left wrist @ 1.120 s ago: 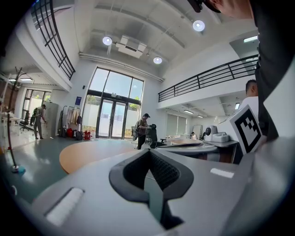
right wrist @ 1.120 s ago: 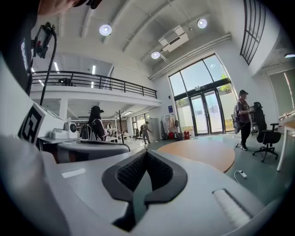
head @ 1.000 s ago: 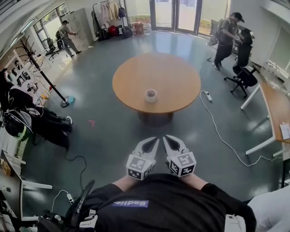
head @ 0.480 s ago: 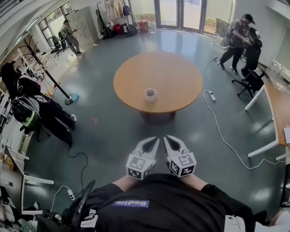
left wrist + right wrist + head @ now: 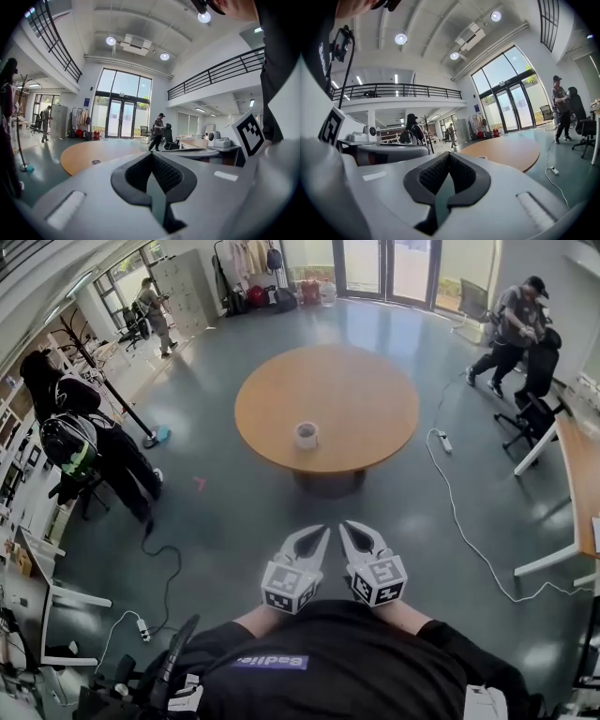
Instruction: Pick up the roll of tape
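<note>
Beyond the floor (image 5: 234, 512), the roll of tape (image 5: 307, 435) on the worktop (image 5: 361, 395) stays distant; left gripper (image 5: 316, 536) and right gripper (image 5: 354, 533), fingers together and empty, haven't advanced.

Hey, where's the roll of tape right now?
In the head view, the roll of tape sits on the round wooden table, near the edge closest to the person and slightly left of centre.

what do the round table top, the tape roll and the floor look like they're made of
Table top: wood or wood-look laminate, satin; even orange-brown, faint sheen.
Roll of tape: whitish, likely paper or plastic tape; too small to tell.
Floor: smooth grey coating or polished concrete, glossy; it mirrors the window light.
</note>
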A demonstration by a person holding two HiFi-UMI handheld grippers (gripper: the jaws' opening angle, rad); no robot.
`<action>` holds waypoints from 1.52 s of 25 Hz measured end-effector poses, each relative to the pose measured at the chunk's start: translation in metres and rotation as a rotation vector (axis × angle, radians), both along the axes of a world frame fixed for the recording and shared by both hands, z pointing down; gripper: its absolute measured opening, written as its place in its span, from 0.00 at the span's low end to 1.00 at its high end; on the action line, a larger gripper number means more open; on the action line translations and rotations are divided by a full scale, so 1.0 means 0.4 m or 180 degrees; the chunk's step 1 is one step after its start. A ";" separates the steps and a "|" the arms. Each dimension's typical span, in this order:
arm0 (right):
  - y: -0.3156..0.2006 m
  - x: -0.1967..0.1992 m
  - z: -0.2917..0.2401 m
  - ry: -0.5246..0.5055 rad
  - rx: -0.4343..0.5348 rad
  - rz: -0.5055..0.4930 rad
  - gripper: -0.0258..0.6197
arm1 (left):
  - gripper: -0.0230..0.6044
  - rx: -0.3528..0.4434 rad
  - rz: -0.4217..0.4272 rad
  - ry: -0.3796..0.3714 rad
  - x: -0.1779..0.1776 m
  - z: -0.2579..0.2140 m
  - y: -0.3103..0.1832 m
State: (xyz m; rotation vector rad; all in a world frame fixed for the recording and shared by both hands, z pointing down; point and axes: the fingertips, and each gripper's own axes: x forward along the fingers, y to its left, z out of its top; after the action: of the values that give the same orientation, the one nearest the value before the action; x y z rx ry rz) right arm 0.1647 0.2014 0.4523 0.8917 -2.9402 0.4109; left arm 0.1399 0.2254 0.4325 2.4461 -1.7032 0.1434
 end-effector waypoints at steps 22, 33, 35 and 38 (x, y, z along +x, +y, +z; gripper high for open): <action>-0.308 -0.148 0.085 0.0170 -0.0138 0.0151 0.05 | 0.06 0.0029 0.0199 0.0004 -0.160 0.057 -0.328; -0.625 -0.573 0.039 0.0446 -0.0089 0.0387 0.05 | 0.06 0.0075 0.0312 0.0058 -0.630 0.049 -0.656; -0.648 -0.633 0.035 0.0517 -0.0114 0.0401 0.05 | 0.06 0.0066 0.0317 0.0075 -0.697 0.049 -0.694; -0.675 -0.701 0.042 0.0586 -0.0152 0.0453 0.05 | 0.06 -0.0004 0.0295 0.0095 -0.788 0.067 -0.740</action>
State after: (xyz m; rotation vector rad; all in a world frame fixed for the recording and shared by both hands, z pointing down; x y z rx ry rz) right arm -0.1158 -0.0687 0.4692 1.0742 -2.7000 0.3809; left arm -0.1755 -0.0708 0.4593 2.5140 -1.5781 0.1181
